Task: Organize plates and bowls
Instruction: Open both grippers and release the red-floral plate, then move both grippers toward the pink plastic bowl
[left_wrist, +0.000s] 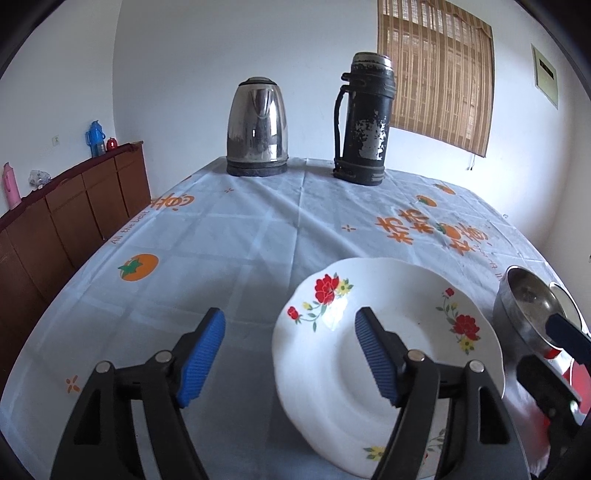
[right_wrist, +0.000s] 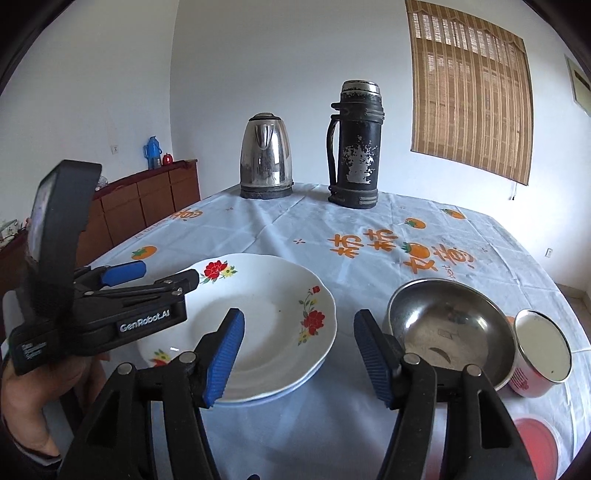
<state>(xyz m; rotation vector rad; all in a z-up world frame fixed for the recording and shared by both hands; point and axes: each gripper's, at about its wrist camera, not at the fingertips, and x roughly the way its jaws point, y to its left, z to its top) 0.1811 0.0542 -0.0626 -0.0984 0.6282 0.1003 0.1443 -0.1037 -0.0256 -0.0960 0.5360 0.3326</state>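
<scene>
A white plate with red flowers (left_wrist: 399, 354) (right_wrist: 266, 314) lies on the table, with a second rim showing under it. My left gripper (left_wrist: 290, 358) (right_wrist: 162, 275) stands open at the plate's left edge, one finger over the dish and one outside it, with no pad pressing. A steel bowl (right_wrist: 450, 325) (left_wrist: 524, 306) sits right of the plate. My right gripper (right_wrist: 299, 356) is open above the gap between plate and bowl, holding nothing. At the right edge of the left wrist view it is only partly seen.
An electric kettle (right_wrist: 266, 166) and a black flask (right_wrist: 354, 147) stand at the far end of the tablecloth (right_wrist: 369, 229). A red-and-white cup (right_wrist: 539, 354) leans beside the bowl, and a red lid (right_wrist: 535, 439) lies nearer. A wooden sideboard (left_wrist: 55, 221) runs along the left wall. A hand (right_wrist: 33, 402) holds the left gripper.
</scene>
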